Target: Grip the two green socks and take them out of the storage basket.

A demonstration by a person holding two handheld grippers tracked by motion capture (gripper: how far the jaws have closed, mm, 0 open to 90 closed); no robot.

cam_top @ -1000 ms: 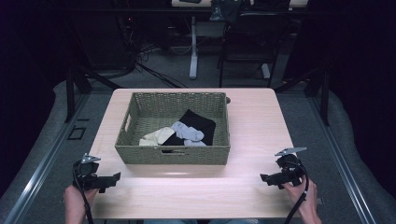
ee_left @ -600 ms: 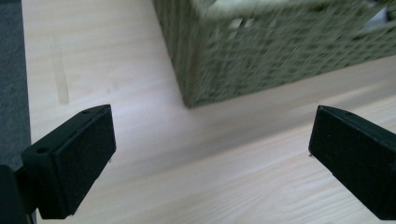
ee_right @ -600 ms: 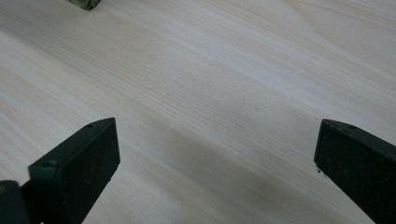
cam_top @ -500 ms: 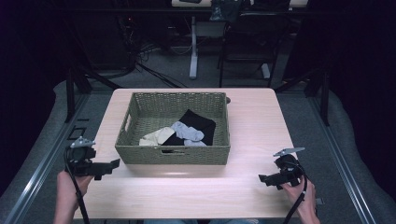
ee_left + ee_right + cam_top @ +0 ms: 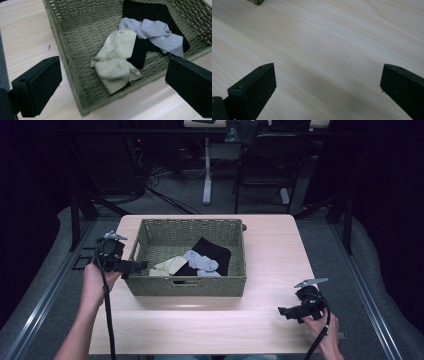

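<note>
One woven basket point(image 5: 190, 285), olive-green, sits mid-table w/ a handle slot in its near wall. Inside: 3 socks bunched toward the near-right part. One cream sock point(image 5: 115, 62), crumpled, lies nearest the left gripper; one grey sock point(image 5: 155, 33) sits beyond it, draped over one black sock point(image 5: 150, 12), which spreads flat toward the far wall & pokes out under the other two. Cream & black touch; grey overlaps black.

2 grippers. Left gripper point(image 5: 141, 265) is held above the basket's left rim, jaws wide apart, nothing btwn them, aimed at the cream sock; the left gripper view shows that sock btwn the two black pads, well below. Right gripper point(image 5: 282, 311) is low over bare table at near right, well apart from the basket, jaws also spread wide, empty. Each has one grey three-cornered plate on top & one black cable trailing back along the forearm.

Surface: one light wood-grain table point(image 5: 270, 245), pale, w/ soft glare near the front edge. Room: dark, grey carpet floor, metal rails at both sides, desk legs, chair frames & loose cables behind the table.
</note>
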